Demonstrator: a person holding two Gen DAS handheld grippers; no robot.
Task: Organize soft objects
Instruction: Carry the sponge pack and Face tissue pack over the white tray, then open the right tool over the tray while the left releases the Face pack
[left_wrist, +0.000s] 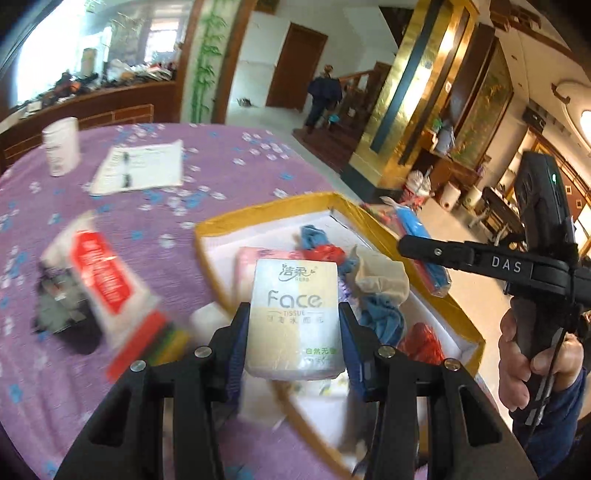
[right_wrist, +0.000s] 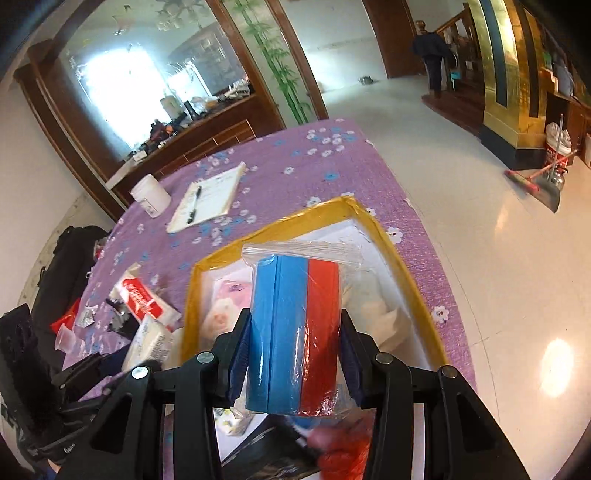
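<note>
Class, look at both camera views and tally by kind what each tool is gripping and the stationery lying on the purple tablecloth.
Soft white "Face" tissue packs, in the left tool: 1
Plastic-bagged blue and red sponge packs, in the right tool: 1
White paper notepads: 1
Black pens, on the notepad: 1
Total: 4

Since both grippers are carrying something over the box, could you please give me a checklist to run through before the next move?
1. Left gripper clamped on tissue pack: ok.
2. Right gripper clamped on bagged sponges: ok.
3. Yellow-rimmed box below both loads: ok.
4. Free space in the box: cannot tell, cloths crowd it.
5. Grippers clear of each other: ok.
</note>
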